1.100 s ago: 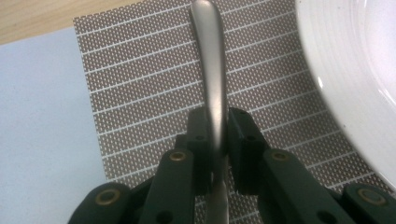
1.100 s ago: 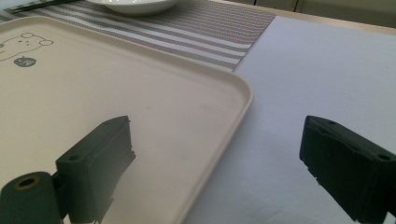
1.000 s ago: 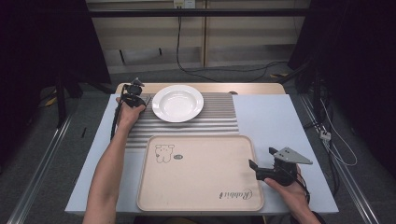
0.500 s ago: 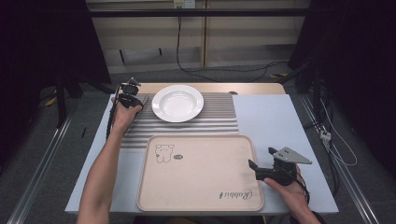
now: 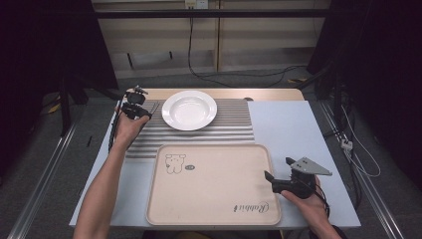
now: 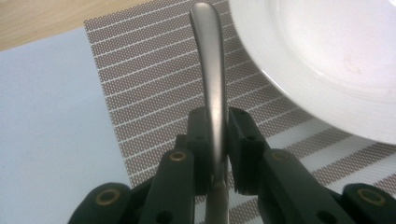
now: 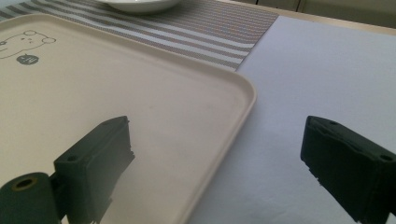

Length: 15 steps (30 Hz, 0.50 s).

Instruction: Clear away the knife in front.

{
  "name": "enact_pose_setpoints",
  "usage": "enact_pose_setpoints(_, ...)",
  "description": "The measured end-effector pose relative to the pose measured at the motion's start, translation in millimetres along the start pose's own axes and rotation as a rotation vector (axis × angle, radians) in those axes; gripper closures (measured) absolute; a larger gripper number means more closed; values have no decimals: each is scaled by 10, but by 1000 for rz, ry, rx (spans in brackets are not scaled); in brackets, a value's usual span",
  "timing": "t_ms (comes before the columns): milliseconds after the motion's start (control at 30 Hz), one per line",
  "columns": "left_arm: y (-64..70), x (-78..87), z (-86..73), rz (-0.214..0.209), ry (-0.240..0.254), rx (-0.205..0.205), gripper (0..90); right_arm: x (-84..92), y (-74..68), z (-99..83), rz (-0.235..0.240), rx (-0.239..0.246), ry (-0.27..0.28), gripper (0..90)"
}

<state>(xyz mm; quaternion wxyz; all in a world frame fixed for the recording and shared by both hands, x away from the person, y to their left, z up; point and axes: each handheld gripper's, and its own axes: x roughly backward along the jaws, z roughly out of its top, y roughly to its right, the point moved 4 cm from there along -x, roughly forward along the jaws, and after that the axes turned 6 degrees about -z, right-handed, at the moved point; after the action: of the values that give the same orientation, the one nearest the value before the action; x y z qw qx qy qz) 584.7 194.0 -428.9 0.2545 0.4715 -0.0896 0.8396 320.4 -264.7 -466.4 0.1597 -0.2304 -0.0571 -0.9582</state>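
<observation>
My left gripper (image 5: 142,110) is at the far left of the striped placemat (image 5: 219,133), just left of the white plate (image 5: 189,109). It is shut on a metal utensil (image 6: 210,74) whose rounded handle end sticks out past the jaws; the other end is hidden behind them. The same utensil (image 5: 153,107) appears as a thin dark sliver beside the plate (image 6: 327,60) in the high view. My right gripper (image 5: 277,168) is open near the beige tray's (image 5: 214,199) right rim. Its jaws straddle the tray (image 7: 140,107) edge with nothing between them.
The tray has a bear drawing at its upper left and lies in front of the placemat on a light blue table cover (image 5: 293,129). Bare cover lies right of the tray. Cables and dark floor surround the table.
My left hand has lifted a little and drifted left with the utensil still in its jaws. The right hand has stayed put.
</observation>
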Motion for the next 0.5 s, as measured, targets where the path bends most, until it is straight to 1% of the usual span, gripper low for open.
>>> enact_pose_setpoints(67, 29, 45, -1, -2, 13, -6, 800, 3, -1, 1, -2, 0, -1, 85)
enact_pose_setpoints(100, 42, 72, 1, -3, 11, -18, 799, 2, 0, 2, -4, 3, 1, 85)
enact_pose_setpoints(167, 76, 119, 3, -2, 23, -30, 799, 2, 0, 3, -5, 3, 1, 85)
enact_pose_setpoints(233, 107, 168, -3, 1, 26, -43, 799, -1, 2, 2, -6, 1, -3, 85)
enact_pose_setpoints(333, 151, 220, -22, -15, 39, -52, 799, -8, 12, 4, -8, 2, 0, 84)
enact_pose_setpoints(433, 198, 263, -44, -23, 41, -68, 799, -8, 17, 3, -10, -2, -2, 83)
enact_pose_setpoints(467, 218, 273, -49, -19, 48, -71, 799, -8, 18, 3, -11, -2, -2, 83)
enact_pose_setpoints(500, 237, 288, -55, -27, 46, -79, 799, -9, 21, 4, -12, 0, -1, 82)
